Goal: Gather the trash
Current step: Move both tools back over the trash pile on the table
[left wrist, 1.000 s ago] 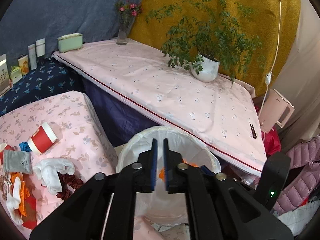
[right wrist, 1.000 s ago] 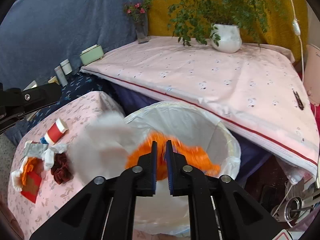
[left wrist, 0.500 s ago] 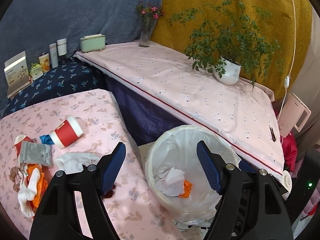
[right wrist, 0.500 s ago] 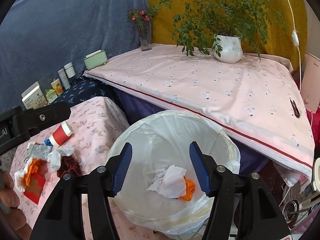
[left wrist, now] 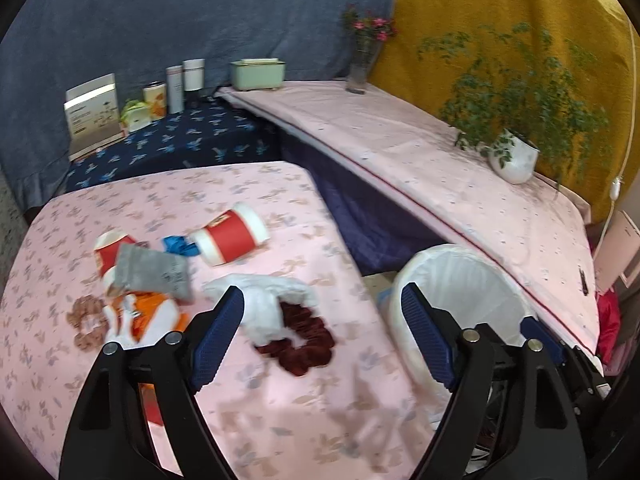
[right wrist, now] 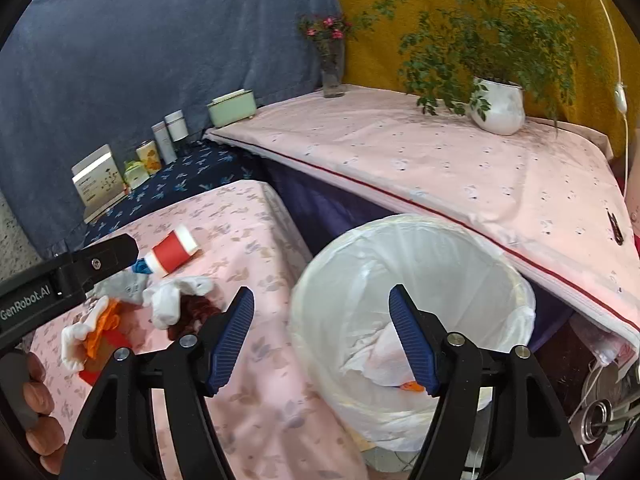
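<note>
The left gripper (left wrist: 322, 336) is spread wide with nothing between its blue-padded jaws, hovering over the near part of the pink floral-clothed table (left wrist: 280, 408). The table's right edge runs just right of the gripper's centre line, and bare cloth lies below and ahead of the jaws. The right gripper (right wrist: 321, 334) is equally spread and empty; its left jaw sits over the table edge and its right jaw over the mouth of the round white bag-lined trash bin (right wrist: 404, 232). A dark gap separates the bin's far rim from the long pink-clothed bench (right wrist: 440, 160) beyond it.

Inside the bin, low and just behind the right gripper's right jaw, lie crumpled white paper (right wrist: 380, 348) and an orange scrap (right wrist: 412, 387).

The remaining trash lies on the table ahead and left of the left gripper. A dark red fabric scrunchie (left wrist: 304, 340) sits between its jaws, touching a crumpled white tissue (left wrist: 264, 296) just beyond the left jaw. Further ahead lies a red-and-white paper cup (left wrist: 230, 238) on its side, with a blue scrap (left wrist: 180, 245) at its base. To the left are a grey pouch (left wrist: 154, 274), a second red cup (left wrist: 108, 250) partly under it, an orange-and-white wrapper (left wrist: 148, 318) and a brown scrunchie (left wrist: 86, 322).
</note>
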Motion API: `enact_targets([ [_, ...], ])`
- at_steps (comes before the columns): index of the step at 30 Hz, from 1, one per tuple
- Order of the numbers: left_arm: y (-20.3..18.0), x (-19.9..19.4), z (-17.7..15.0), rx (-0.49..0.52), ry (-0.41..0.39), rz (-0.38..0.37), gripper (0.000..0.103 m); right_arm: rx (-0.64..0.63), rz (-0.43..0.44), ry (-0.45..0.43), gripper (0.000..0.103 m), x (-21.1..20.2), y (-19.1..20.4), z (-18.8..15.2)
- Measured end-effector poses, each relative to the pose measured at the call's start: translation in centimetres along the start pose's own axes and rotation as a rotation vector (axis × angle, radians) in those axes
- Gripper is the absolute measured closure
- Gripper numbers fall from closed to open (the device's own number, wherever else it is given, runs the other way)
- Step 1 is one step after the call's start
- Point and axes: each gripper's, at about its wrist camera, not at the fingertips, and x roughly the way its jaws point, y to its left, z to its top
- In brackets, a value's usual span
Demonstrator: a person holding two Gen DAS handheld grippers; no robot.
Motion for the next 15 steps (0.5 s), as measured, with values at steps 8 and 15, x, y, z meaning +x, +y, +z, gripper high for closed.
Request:
enact_targets([
  [8, 5.7, -0.7, -1.8, -0.061, 0.019, 0.103, 0.025, -0.057, 0.048, 0.028, 0.034, 0.5, 4.4, -1.0],
  [15, 9.8, -0.9, -3.5, -0.100, 0.039, 0.180, 0.016, -0.097, 0.079, 0.051, 0.033, 1.4, 7.8, -1.6],
])
